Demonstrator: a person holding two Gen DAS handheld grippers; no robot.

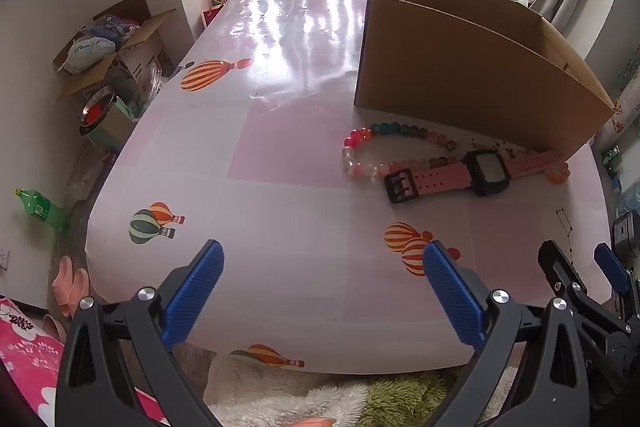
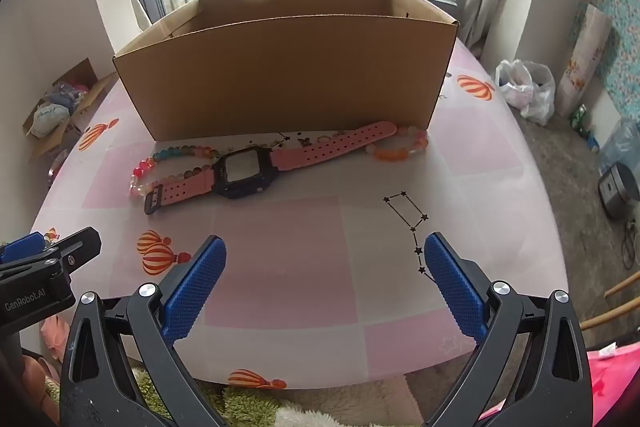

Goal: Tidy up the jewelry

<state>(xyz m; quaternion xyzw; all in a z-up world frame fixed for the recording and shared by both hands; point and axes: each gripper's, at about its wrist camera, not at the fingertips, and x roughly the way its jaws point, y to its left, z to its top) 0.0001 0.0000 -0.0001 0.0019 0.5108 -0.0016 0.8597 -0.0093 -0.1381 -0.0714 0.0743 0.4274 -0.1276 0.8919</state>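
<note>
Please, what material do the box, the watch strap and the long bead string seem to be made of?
Box: brown corrugated cardboard, matte, with a torn-looking back rim.
Watch strap: probably pink rubber or silicone, matte, punched with rows of holes.
Long bead string: glossy, partly translucent beads, glass or plastic; I cannot tell which.

Watch (image 2: 240, 171) before box (image 2: 288, 75)
</note>
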